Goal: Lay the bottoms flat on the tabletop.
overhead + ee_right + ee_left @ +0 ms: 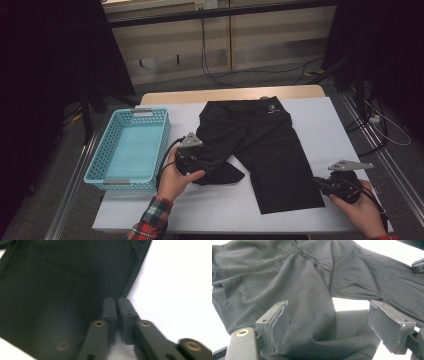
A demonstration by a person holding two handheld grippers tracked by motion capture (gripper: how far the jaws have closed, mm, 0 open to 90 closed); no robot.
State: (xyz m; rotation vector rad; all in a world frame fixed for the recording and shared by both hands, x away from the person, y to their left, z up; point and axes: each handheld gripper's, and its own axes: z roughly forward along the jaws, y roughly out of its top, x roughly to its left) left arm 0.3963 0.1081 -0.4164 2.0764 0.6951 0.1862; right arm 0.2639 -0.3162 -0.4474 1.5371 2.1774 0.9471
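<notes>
Black shorts (260, 145) lie spread on the white table (320, 125), waistband toward the far edge, the leg on your left bunched and folded over near your left gripper (212, 164). That gripper's jaws stand wide with a fold of the bunched leg between them, one pad (280, 325) against the cloth and the other clear, so nothing is clamped yet. Your right gripper (319, 184) sits at the hem corner of the flat leg with its jaws closed together; seen from its own camera, they appear to pinch the very edge of the fabric, though that is hard to confirm. Expect thin, stretchy, matte knit: light, limp, apt to sag and slide. Take it at seams or hems. The turquoise perforated plastic basket (131, 147) waits beside the shorts on your left.
</notes>
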